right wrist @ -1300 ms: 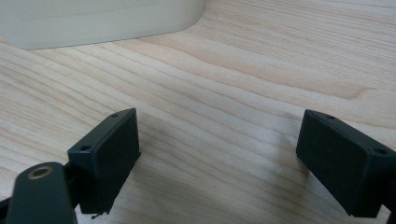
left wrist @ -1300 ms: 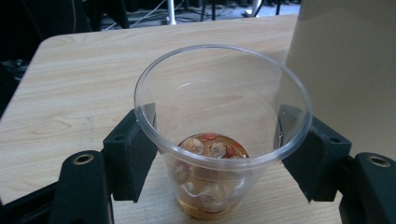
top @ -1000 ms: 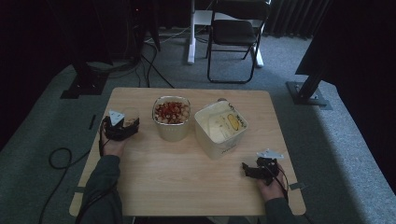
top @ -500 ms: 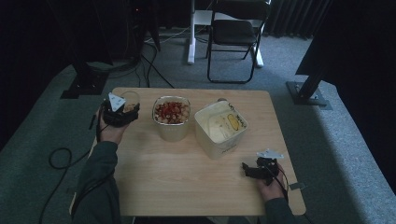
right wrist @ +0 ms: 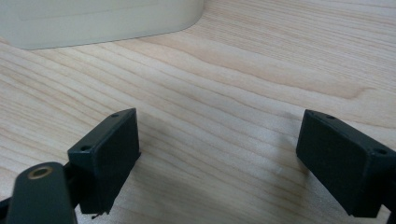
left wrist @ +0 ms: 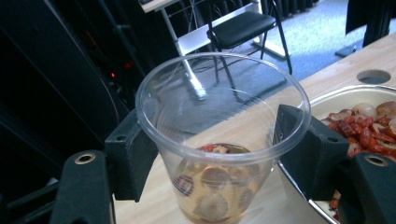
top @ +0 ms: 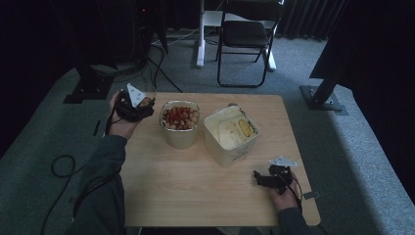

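While the left hand [top: 122,120] is raised off the far-left corner of the table [top: 195,196], forearm reaching in from the near-left edge, its left gripper [top: 142,105] points right toward the metal bowl [top: 180,128].
Jaws clamped on a clear plastic cup [left wrist: 219,140], one pad on each side just under the rim; cup upright.
Left gripper view gives what the high view can't: the cup holds a shallow layer of pale liquid with round brown slices and a few red bits at the bottom. It also shows the bowl's rim just right of the cup, with red and pale pieces inside.
In the high view the cup [top: 148,96] is barely readable, just a faint clear shape ahead of the gripper, left of the bowl.

Right hand [top: 284,196] rests low at the near-right edge of the table, right gripper [top: 258,178] level and pointing left. Jaws spread wide, nothing between them, only bare wood grain in the right gripper view.
That view also catches the lower wall of the cream square container [right wrist: 93,18] on the far side; the high view shows the container [top: 231,137] sitting mid-table right of the bowl, something yellow inside.
Folding chair [top: 247,34] on the floor beyond the table.
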The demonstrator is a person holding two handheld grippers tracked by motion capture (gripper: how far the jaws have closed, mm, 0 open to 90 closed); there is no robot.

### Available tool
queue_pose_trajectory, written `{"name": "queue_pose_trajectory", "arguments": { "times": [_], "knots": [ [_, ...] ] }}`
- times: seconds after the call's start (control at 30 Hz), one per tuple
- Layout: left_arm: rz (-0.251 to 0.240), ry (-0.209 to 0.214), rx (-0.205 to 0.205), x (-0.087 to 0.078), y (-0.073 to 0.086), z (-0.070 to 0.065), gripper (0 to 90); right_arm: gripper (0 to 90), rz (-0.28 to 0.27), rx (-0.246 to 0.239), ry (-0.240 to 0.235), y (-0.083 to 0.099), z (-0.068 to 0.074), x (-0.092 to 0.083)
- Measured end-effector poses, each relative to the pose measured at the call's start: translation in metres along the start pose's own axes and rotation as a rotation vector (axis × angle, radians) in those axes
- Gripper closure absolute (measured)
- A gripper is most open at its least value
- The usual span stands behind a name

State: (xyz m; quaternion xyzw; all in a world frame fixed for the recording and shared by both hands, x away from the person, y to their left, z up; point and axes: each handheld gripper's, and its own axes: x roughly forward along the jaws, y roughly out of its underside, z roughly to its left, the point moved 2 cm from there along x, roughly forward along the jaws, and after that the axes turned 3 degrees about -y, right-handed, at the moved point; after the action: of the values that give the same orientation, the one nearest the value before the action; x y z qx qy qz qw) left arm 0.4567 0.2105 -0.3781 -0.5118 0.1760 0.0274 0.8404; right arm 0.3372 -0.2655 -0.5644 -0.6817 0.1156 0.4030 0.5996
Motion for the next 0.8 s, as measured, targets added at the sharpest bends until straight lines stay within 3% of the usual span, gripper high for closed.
{"name": "queue_pose_trajectory", "arguments": {
  "times": [0.33, 0.67, 0.7, 0.73, 0.8],
  "knots": [
    [-0.006, -0.041, 0.152, -0.001, -0.024, -0.009, 31.9, 12.9, 0.0, 0.0, 0.0, 0.0, 0.0, 0.0],
    [0.031, -0.102, 0.34, 0.005, -0.032, -0.018, 32.0, 12.8, 0.0, 0.0, 0.0, 0.0, 0.0, 0.0],
    [0.031, -0.102, 0.34, 0.005, -0.032, -0.018, 32.0, 12.8, 0.0, 0.0, 0.0, 0.0, 0.0, 0.0],
    [0.04, -0.111, 0.382, 0.007, -0.032, -0.021, 32.0, 12.8, 0.0, 0.0, 0.0, 0.0, 0.0, 0.0],
    [0.051, -0.121, 0.423, 0.008, -0.032, -0.023, 32.0, 12.8, 0.0, 0.0, 0.0, 0.0, 0.0, 0.0]
  ]
}}
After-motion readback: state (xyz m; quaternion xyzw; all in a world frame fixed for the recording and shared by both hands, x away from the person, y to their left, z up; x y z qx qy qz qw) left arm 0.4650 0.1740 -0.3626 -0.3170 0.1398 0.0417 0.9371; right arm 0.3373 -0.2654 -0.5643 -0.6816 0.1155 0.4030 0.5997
